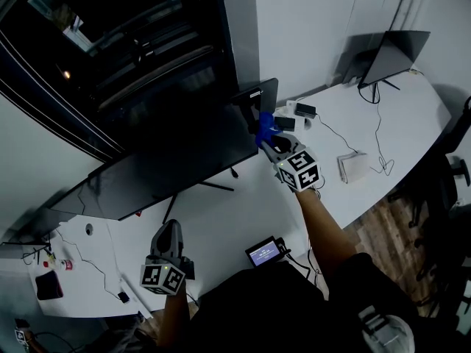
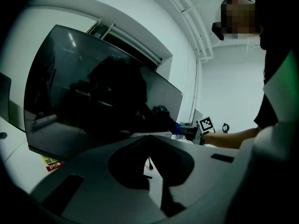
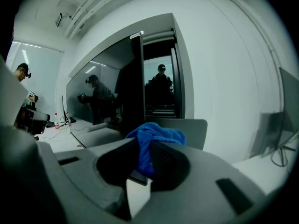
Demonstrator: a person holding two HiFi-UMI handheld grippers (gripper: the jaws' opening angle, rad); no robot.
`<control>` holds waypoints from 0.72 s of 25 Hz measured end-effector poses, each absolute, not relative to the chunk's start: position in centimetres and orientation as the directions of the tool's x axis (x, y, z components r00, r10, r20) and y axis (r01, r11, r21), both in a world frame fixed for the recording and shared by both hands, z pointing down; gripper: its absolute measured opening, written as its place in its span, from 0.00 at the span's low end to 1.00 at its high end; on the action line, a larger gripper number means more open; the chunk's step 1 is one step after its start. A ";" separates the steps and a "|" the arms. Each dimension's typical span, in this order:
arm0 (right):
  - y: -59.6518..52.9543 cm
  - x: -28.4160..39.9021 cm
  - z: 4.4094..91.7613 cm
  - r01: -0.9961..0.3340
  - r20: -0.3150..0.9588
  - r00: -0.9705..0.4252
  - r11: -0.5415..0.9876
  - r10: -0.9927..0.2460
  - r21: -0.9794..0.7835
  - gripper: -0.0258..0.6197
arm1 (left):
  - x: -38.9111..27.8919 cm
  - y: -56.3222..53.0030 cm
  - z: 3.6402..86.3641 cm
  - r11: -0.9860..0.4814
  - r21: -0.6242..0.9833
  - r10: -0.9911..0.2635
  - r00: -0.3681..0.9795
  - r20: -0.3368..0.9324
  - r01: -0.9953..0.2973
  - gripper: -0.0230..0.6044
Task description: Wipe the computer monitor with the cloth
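Observation:
A wide dark computer monitor (image 1: 176, 160) stands on the white desk (image 1: 243, 212). My right gripper (image 1: 265, 137) is at the monitor's right end, shut on a blue cloth (image 1: 263, 120) that bunches out between its jaws (image 3: 154, 139). In the right gripper view the screen (image 3: 107, 87) runs off to the left, seen almost edge-on. My left gripper (image 1: 171, 232) hovers low over the desk in front of the monitor's left half, its jaws closed on nothing. The left gripper view shows the screen (image 2: 93, 101) and, far off, the blue cloth (image 2: 178, 127).
An open laptop (image 1: 394, 54) sits at the desk's far right end. A white box (image 1: 353, 168) with cables, small dark devices (image 1: 296, 118), a little lit screen (image 1: 263, 253), a bottle (image 1: 60, 263) and a dark pouch (image 1: 48, 285) lie on the desk. Dark glass stands behind the monitor.

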State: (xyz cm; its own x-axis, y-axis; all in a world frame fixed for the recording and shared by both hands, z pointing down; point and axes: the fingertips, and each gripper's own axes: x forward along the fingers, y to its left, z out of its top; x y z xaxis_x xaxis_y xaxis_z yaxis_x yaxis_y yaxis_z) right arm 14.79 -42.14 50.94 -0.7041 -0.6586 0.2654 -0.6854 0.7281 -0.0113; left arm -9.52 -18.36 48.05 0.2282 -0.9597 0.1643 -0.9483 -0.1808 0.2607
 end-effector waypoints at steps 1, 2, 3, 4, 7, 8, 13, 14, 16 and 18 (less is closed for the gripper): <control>-42.2 14.8 51.1 -0.685 0.269 -0.704 0.728 -0.657 -0.013 0.14 | -9.6 -18.3 48.1 -0.178 0.262 -0.960 0.226 0.166 -0.949 0.03; -42.2 14.7 51.3 -0.684 0.274 -0.704 0.729 -0.655 -0.016 0.14 | -9.7 -18.3 48.2 -0.175 0.264 -0.960 0.224 0.169 -0.949 0.03; -42.2 14.7 51.7 -0.684 0.281 -0.704 0.730 -0.652 -0.019 0.14 | -9.7 -18.2 48.3 -0.171 0.266 -0.960 0.222 0.172 -0.949 0.03; -42.2 14.7 52.1 -0.683 0.291 -0.703 0.730 -0.649 -0.024 0.14 | -9.7 -18.2 48.4 -0.169 0.268 -0.960 0.220 0.174 -0.949 0.03; -42.0 14.7 53.7 -0.685 0.317 -0.700 0.727 -0.640 -0.046 0.14 | -9.5 -18.2 48.6 -0.169 0.270 -0.959 0.221 0.179 -0.948 0.03; -41.9 14.7 54.2 -0.685 0.326 -0.699 0.727 -0.636 -0.052 0.14 | -9.5 -18.2 48.6 -0.169 0.271 -0.958 0.222 0.179 -0.948 0.03; -41.7 14.5 57.0 -0.680 0.373 -0.699 0.729 -0.610 -0.079 0.14 | -9.8 -18.0 48.9 -0.163 0.274 -0.959 0.218 0.183 -0.948 0.03; -41.7 14.5 57.4 -0.680 0.379 -0.699 0.728 -0.607 -0.086 0.14 | -9.8 -18.0 48.9 -0.160 0.275 -0.959 0.216 0.184 -0.948 0.03; -41.8 14.5 58.0 -0.682 0.386 -0.697 0.725 -0.604 -0.097 0.14 | -10.0 -18.0 48.9 -0.157 0.274 -0.959 0.212 0.185 -0.949 0.03; -41.9 14.5 58.5 -0.683 0.395 -0.696 0.722 -0.600 -0.107 0.14 | -10.1 -18.0 49.0 -0.156 0.273 -0.959 0.211 0.188 -0.949 0.03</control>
